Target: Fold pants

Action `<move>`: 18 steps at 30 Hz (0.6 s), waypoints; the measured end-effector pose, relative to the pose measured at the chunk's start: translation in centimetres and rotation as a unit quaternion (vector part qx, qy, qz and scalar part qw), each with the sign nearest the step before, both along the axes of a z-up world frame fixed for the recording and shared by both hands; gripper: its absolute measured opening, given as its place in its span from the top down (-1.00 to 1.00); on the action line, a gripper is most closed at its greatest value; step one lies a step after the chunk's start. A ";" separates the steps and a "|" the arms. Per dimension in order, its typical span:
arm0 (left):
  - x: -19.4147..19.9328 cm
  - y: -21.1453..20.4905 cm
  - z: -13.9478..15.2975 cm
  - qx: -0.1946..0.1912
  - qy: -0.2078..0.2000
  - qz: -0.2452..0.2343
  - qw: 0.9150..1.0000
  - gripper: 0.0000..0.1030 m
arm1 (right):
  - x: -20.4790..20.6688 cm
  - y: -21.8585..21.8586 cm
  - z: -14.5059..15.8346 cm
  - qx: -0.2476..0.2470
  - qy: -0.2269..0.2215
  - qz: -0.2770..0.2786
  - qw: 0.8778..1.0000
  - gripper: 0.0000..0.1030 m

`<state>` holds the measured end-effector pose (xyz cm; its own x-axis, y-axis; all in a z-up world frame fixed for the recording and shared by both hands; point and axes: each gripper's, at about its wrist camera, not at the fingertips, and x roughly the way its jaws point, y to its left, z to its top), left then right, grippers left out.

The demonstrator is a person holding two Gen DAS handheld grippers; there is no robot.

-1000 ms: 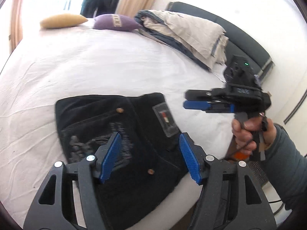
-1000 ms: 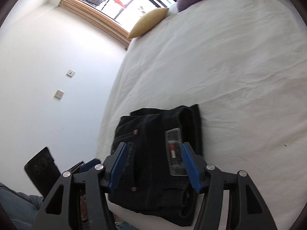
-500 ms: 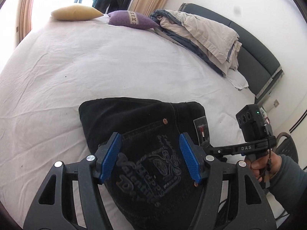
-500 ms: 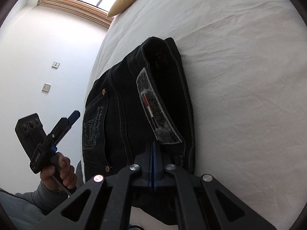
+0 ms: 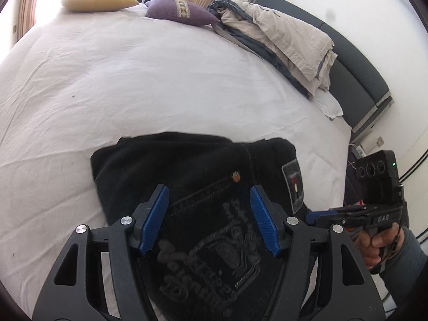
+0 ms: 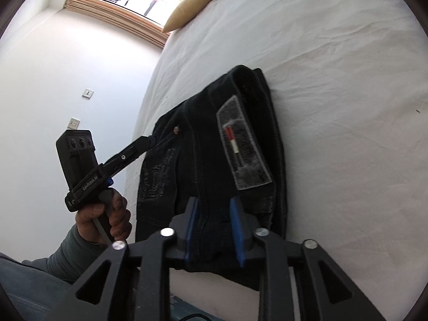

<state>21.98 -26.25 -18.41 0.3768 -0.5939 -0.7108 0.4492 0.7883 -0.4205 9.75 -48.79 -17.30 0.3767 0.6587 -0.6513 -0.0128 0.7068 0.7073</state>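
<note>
The black pants (image 5: 198,187) lie folded into a compact bundle on the white bed (image 5: 133,80), near its front edge. In the left wrist view they fill the lower centre, with the back pocket's embroidered lettering (image 5: 208,264) facing up and a copper rivet (image 5: 236,176) at about 12 o'clock from that lettering. A grey waistband patch (image 5: 293,184) with a small red and white tag sits toward 3 o'clock on the bundle.

The left gripper (image 5: 208,219) hovers over the pocket area with its blue fingers (image 5: 153,219) spread wide, nothing between them. In the right wrist view the same tool reaches in from 9 o'clock, its tips over the pants' left edge near the rivet (image 6: 176,129), held by the left hand (image 6: 107,219).

The right gripper (image 6: 214,230) sits at the near end of the bundle, at 6 o'clock in its own view, with its fingers (image 6: 236,230) partly spread and dark cloth showing in the gap; whether they touch the cloth cannot be told. From the left wrist view it comes in from 3 o'clock, gripped by the right hand (image 5: 377,246).

At the far side of the bed lie a yellow pillow (image 5: 99,0), a purple cushion (image 5: 179,12) and a rumpled beige duvet (image 5: 283,37) against a dark headboard (image 5: 358,80).
</note>
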 end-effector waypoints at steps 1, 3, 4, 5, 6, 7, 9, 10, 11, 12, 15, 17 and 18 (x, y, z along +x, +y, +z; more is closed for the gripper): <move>-0.8 0.7 -0.4 -0.004 0.005 -0.001 1.000 -0.19 | -0.1 0.3 -0.1 -0.007 0.002 0.008 1.000 0.22; -2.6 1.9 -0.9 -0.021 0.005 0.001 1.000 -0.19 | -0.1 0.5 -1.3 -0.008 0.015 0.010 1.000 0.26; -3.4 2.4 -0.9 -0.031 0.006 0.000 0.999 -0.19 | -0.4 0.1 -1.7 0.006 0.015 0.001 1.000 0.29; -4.5 2.8 -0.7 -0.041 0.004 -0.002 0.999 -0.19 | -0.6 -0.4 -2.1 0.019 0.015 -0.007 1.000 0.41; -5.7 3.1 -0.5 -0.051 -0.004 -0.007 0.999 -0.19 | -0.8 -0.9 -2.4 0.025 0.018 -0.015 0.999 0.54; -6.8 3.3 -0.4 -0.058 -0.010 -0.014 0.998 -0.19 | -0.9 -1.2 -2.7 0.026 0.021 -0.019 0.999 0.61; -8.8 3.3 -0.3 -0.052 -0.018 -0.036 0.998 -0.19 | -1.3 -1.8 -2.9 0.026 0.023 -0.022 0.999 0.65; -9.7 3.1 -0.7 -0.038 -0.016 -0.047 0.998 -0.19 | -1.4 -1.8 -2.9 0.025 0.024 -0.024 0.999 0.65; -10.5 3.1 -1.0 -0.025 -0.017 -0.051 0.998 -0.19 | -1.5 -1.8 -2.9 0.023 0.024 -0.025 0.999 0.65; -11.2 3.3 -1.1 -0.021 -0.018 -0.053 0.998 -0.19 | -1.5 -1.8 -2.9 0.021 0.024 -0.025 0.999 0.65; -12.7 3.8 -1.4 -0.014 -0.012 -0.067 0.998 -0.19 | -1.8 -1.9 -2.9 0.013 0.025 -0.029 0.999 0.65; -13.6 3.5 -1.7 0.004 -0.010 -0.087 0.996 -0.19 | -2.2 -1.8 -2.8 0.008 0.026 -0.033 0.999 0.65; -14.1 3.5 -1.8 0.013 -0.011 -0.091 0.996 -0.19 | -2.5 -1.8 -2.6 0.003 0.027 -0.034 0.999 0.65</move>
